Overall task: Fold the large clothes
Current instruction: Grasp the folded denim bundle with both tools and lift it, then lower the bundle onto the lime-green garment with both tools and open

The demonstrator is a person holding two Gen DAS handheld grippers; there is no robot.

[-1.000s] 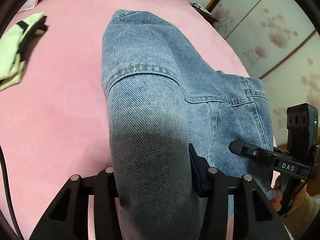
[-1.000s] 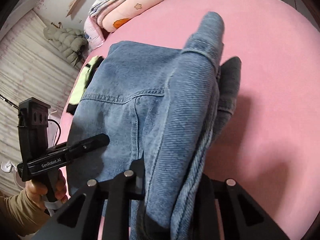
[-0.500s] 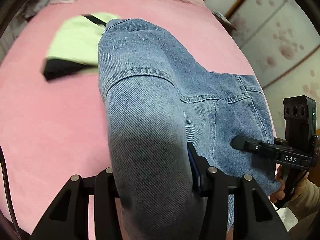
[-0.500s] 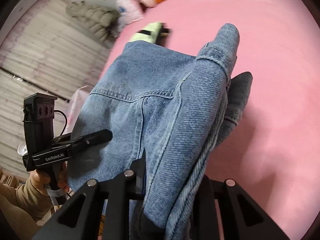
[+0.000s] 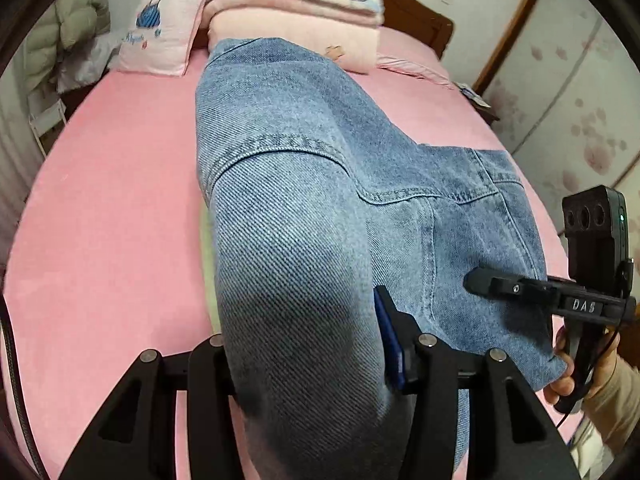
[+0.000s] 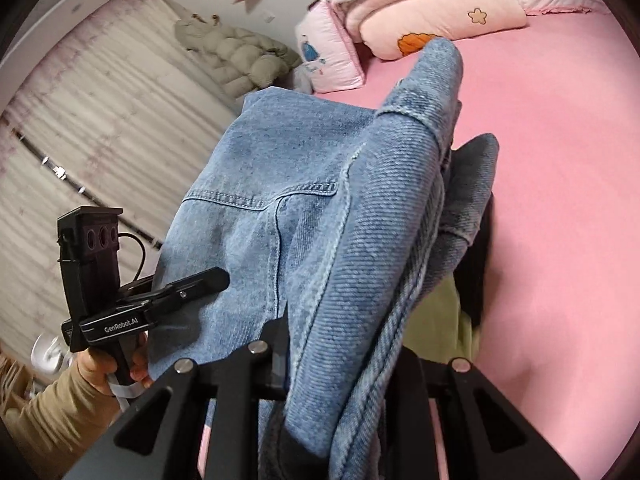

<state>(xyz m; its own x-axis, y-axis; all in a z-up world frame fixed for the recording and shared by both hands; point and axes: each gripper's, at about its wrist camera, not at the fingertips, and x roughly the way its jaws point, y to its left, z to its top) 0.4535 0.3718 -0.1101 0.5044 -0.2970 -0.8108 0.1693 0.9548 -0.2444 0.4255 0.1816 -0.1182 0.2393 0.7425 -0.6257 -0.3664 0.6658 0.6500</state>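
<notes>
A large blue denim garment point(image 5: 304, 184) hangs in the air over the pink bed point(image 5: 100, 200), stretched between both grippers. My left gripper point(image 5: 304, 344) is shut on a thick bunch of the denim at the bottom of the left wrist view. My right gripper point(image 6: 340, 352) is shut on another folded bunch of the denim garment point(image 6: 280, 168). Each gripper shows in the other's view, its tip against the cloth: the right one point(image 5: 474, 280) and the left one point(image 6: 220, 278). The lower part of the denim is hidden behind the fingers.
A light green garment point(image 6: 436, 320) with a black part lies on the sheet beneath the denim. Folded pink quilts point(image 5: 296, 12) and a pillow point(image 5: 160, 36) are stacked at the headboard. A puffer coat point(image 6: 240, 56) hangs left; flowered sliding doors point(image 5: 580, 100) stand right.
Both grippers have carried the denim across the bed toward the headboard and slightly upward. The green garment, earlier off to the left, now lies under the denim. Both grips are unchanged.
</notes>
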